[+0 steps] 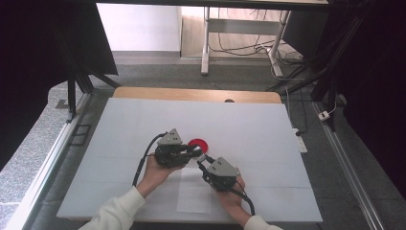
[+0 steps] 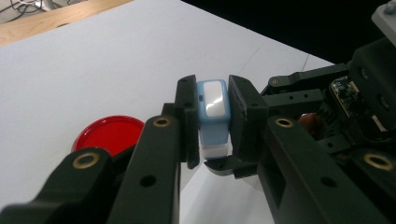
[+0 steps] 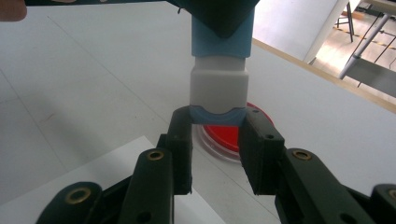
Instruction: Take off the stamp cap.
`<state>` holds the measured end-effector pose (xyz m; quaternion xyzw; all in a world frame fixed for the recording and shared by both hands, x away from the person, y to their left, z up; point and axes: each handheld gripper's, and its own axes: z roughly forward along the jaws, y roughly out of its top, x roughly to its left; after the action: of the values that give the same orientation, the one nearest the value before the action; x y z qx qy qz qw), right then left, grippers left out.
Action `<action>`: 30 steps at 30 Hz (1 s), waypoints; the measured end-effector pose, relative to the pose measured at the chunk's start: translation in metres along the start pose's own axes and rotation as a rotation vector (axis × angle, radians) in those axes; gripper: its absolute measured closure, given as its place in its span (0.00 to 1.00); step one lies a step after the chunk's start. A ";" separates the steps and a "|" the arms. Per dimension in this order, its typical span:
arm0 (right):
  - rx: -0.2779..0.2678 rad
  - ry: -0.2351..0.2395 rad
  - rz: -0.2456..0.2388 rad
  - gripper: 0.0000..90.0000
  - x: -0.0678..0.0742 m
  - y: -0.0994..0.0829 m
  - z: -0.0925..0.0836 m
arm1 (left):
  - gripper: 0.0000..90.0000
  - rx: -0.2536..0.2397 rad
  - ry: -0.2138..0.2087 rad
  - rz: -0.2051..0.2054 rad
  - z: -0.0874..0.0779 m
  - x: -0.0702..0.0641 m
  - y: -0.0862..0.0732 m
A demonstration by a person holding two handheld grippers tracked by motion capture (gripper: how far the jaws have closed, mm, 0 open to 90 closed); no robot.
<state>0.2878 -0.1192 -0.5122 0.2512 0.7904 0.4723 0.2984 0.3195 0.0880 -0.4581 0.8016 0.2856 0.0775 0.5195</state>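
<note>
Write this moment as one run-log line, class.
left gripper: shut on blue-and-white stamp | right gripper: shut on stamp's lower end | red dish: on table, behind

This looks like a lab or test room set up for recording. A wooden table (image 1: 196,94) covered by a large white sheet (image 1: 143,129) stands on grey carpet (image 1: 158,72), flanked by black metal frame struts (image 1: 79,79) and dark curtains (image 1: 28,57). Behind it, a white-legged desk (image 1: 207,43) stands over loose black cables (image 1: 239,48), and a white power strip (image 1: 300,142) lies on the floor beside the table.
</note>
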 end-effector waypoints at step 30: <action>0.032 0.003 -0.002 0.74 -0.008 -0.008 -0.001 | 0.84 -0.052 0.027 -0.019 -0.018 0.007 0.004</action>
<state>0.2919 -0.1282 -0.5170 0.2545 0.7986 0.4597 0.2934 0.3195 0.1048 -0.4480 0.7839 0.2980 0.0911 0.5370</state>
